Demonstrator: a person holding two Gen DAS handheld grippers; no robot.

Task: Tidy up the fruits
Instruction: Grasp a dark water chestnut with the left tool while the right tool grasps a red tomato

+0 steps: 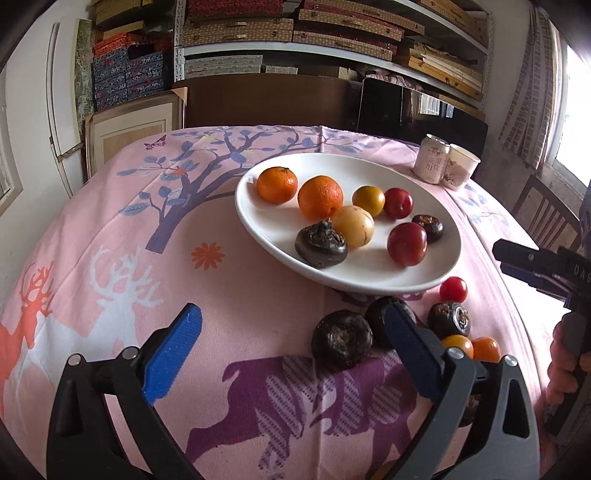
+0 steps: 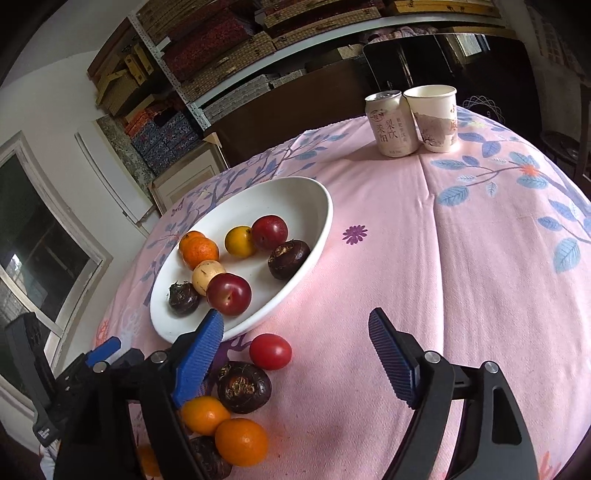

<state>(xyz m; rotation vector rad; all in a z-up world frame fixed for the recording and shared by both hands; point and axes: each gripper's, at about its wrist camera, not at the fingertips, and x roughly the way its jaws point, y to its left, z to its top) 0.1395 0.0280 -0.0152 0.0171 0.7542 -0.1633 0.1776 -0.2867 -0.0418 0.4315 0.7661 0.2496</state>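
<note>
A white plate [image 1: 258,218] holds two oranges [image 1: 320,196], a yellow fruit, a pale fruit, two red plums [image 1: 406,243] and two dark water chestnuts [image 1: 320,244]. The plate also shows in the right wrist view [image 2: 317,206]. Loose fruit lies on the cloth in front of it: a red tomato [image 2: 270,351], dark water chestnuts [image 2: 243,386] [image 1: 341,338] and small oranges [image 2: 241,441]. My left gripper [image 1: 291,332] is open and empty above the cloth, left of the loose fruit. My right gripper [image 2: 295,328] is open and empty, just above the tomato.
A drink can [image 2: 391,123] and a paper cup [image 2: 436,116] stand at the far right of the pink patterned tablecloth [image 2: 461,258]. Shelves of boxes [image 1: 295,29] and a dark cabinet stand behind the table. A wooden chair [image 1: 543,210] is at the right.
</note>
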